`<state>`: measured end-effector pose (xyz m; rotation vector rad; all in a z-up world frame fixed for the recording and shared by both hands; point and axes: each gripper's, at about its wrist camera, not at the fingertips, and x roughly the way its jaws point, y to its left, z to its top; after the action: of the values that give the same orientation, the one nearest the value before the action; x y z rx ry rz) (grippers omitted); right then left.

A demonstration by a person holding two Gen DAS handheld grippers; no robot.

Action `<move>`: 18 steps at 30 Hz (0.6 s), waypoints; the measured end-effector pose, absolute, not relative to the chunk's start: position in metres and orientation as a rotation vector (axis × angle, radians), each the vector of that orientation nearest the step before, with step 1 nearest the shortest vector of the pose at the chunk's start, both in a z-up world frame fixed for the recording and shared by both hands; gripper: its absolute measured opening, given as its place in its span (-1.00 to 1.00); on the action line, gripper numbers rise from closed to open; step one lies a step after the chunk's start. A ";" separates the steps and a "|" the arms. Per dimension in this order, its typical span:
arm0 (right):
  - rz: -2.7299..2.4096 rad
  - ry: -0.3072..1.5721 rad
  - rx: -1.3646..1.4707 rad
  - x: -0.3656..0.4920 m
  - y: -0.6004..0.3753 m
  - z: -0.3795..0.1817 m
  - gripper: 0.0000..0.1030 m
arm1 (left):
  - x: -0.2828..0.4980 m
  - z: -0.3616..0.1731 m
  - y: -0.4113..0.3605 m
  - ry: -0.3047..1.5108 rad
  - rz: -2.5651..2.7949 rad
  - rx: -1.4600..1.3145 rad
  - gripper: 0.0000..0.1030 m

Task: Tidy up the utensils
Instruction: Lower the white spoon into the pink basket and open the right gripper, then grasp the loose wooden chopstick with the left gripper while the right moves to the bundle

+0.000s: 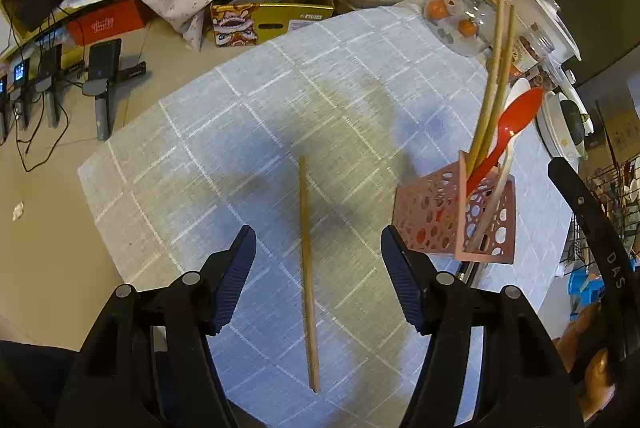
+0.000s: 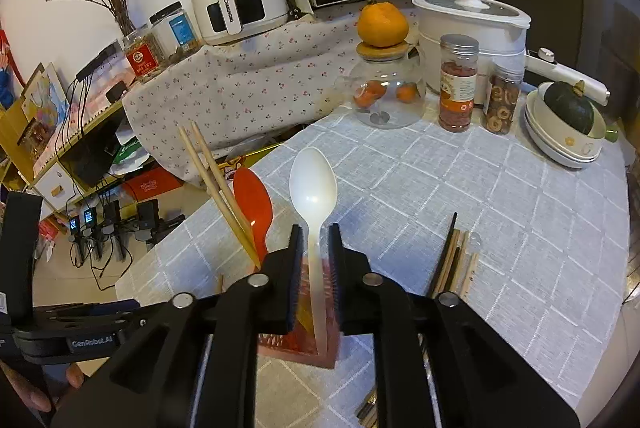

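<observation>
Pink perforated plastic holder (image 1: 456, 216) at 3 o'clock holds two chopsticks, red spoon (image 1: 508, 132), white plastic spoon (image 2: 314, 188). Right tongs (image 2: 314, 232) slack around the white spoon's handle. Left tongs (image 1: 318, 240) released over the lone wooden chopstick (image 1: 308, 268) on the counter (image 1: 200, 148). Loose chopstick bundle (image 2: 452, 260) at 4 o'clock remains.

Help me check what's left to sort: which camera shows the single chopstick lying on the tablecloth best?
The left wrist view: the chopstick lies in full length on the tablecloth, below the open left gripper. In the right wrist view only a short tip that may be it shows, beside the right gripper.
</observation>
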<state>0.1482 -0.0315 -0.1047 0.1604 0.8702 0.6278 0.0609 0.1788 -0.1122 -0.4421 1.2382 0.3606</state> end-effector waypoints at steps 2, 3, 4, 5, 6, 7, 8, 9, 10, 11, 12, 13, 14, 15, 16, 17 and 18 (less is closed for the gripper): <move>0.628 0.871 0.164 0.146 -0.039 -0.099 -0.64 | 0.061 -0.110 0.176 1.231 0.358 -0.434 0.20; 0.624 0.872 0.164 0.145 -0.043 -0.096 -0.64 | 0.061 -0.108 0.175 1.229 0.356 -0.431 0.20; 0.618 0.876 0.164 0.143 -0.048 -0.092 -0.62 | 0.060 -0.105 0.173 1.220 0.353 -0.426 0.20; 0.614 0.880 0.167 0.142 -0.053 -0.090 -0.56 | 0.060 -0.102 0.171 1.212 0.350 -0.422 0.20; 0.608 0.883 0.173 0.140 -0.060 -0.086 -0.50 | 0.059 -0.098 0.169 1.197 0.343 -0.415 0.20; 0.599 0.885 0.174 0.139 -0.066 -0.084 -0.36 | 0.058 -0.094 0.166 1.183 0.336 -0.407 0.20; 0.574 0.899 0.168 0.138 -0.075 -0.081 -0.23 | 0.057 -0.089 0.162 1.169 0.326 -0.396 0.20; 0.558 0.914 0.170 0.138 -0.083 -0.080 -0.20 | 0.057 -0.084 0.157 1.152 0.311 -0.381 0.20; 0.550 0.930 0.177 0.137 -0.089 -0.081 -0.15 | 0.056 -0.078 0.151 1.136 0.289 -0.363 0.20; 0.533 0.969 0.187 0.138 -0.097 -0.085 -0.04 | 0.056 -0.075 0.146 1.127 0.271 -0.350 0.20; 0.511 1.016 0.198 0.138 -0.105 -0.091 0.02 | 0.055 -0.073 0.141 1.123 0.255 -0.342 0.20; 0.499 1.059 0.206 0.139 -0.111 -0.098 0.11 | 0.055 -0.074 0.136 1.130 0.236 -0.344 0.20; 0.488 1.113 0.211 0.139 -0.116 -0.108 0.14 | 0.055 -0.077 0.134 1.144 0.223 -0.354 0.20; 0.468 1.199 0.213 0.140 -0.121 -0.124 0.14 | 0.055 -0.082 0.133 1.165 0.221 -0.368 0.20; 0.452 1.258 0.215 0.140 -0.125 -0.137 0.14 | 0.055 -0.089 0.133 1.186 0.226 -0.379 0.20; 0.438 1.318 0.223 0.139 -0.128 -0.152 0.14 | 0.054 -0.095 0.133 1.205 0.229 -0.383 0.20; 0.424 1.371 0.234 0.138 -0.130 -0.166 0.14 | 0.053 -0.107 0.134 1.246 0.230 -0.395 0.20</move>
<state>0.1381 -0.1305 -0.1665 0.2341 1.3707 0.4244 0.0531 0.1339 -0.1065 -0.3951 1.2462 0.2302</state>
